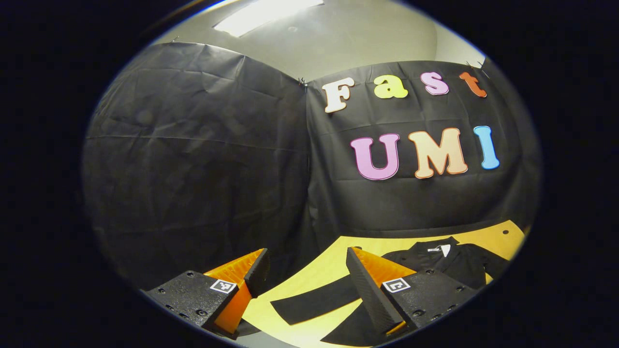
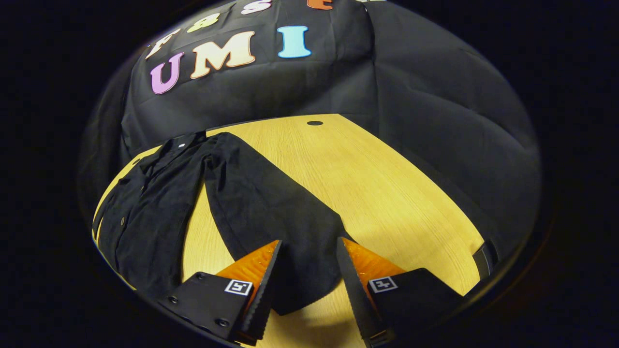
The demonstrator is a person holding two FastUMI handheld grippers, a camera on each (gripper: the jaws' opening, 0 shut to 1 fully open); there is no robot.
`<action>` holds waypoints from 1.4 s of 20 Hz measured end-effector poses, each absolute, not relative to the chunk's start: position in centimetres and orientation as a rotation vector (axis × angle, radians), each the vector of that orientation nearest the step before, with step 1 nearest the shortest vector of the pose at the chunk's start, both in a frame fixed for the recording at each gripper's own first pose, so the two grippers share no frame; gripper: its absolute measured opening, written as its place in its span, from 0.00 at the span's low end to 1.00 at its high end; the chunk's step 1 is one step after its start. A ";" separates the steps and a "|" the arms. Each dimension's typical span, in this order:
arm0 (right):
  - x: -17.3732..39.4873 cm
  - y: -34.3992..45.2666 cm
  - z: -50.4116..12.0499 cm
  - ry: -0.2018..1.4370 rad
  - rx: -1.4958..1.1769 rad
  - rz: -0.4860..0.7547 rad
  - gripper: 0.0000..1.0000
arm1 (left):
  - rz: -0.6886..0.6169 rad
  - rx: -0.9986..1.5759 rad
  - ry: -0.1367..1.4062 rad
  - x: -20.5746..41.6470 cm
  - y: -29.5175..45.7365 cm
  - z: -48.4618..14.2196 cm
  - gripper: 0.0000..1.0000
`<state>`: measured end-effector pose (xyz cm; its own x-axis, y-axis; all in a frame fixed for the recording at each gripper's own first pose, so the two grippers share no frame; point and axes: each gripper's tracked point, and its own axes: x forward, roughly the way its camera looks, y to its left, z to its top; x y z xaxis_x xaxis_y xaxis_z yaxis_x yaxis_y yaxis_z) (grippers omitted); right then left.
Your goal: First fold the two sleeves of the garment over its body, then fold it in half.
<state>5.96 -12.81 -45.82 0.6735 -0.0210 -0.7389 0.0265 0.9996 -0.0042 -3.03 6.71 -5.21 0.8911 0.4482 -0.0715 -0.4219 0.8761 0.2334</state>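
Note:
A black long-sleeved shirt (image 2: 145, 208) lies flat on the yellow wooden table (image 2: 387, 193), collar toward the booth wall. In the right gripper view one sleeve (image 2: 271, 212) stretches out from the shoulder toward me, and my right gripper (image 2: 307, 246) hovers open over its cuff end with nothing between its fingers. In the left gripper view the shirt's collar and body (image 1: 454, 263) lie at the lower right, and the other sleeve (image 1: 314, 299) reaches out across the table. My left gripper (image 1: 307, 263) stands open above that sleeve, holding nothing.
The black cloth wall (image 2: 435, 121) closes the table's far and side edges. A small dark hole (image 2: 315, 123) sits in the tabletop near the far edge. Bare wood (image 2: 401, 203) spreads to the right of the outstretched sleeve.

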 end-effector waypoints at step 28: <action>6.3 -12.0 -45.4 0.902 0.027 0.042 0.02 | 0.427 0.211 0.136 -3.2 6.7 -5.3 0.93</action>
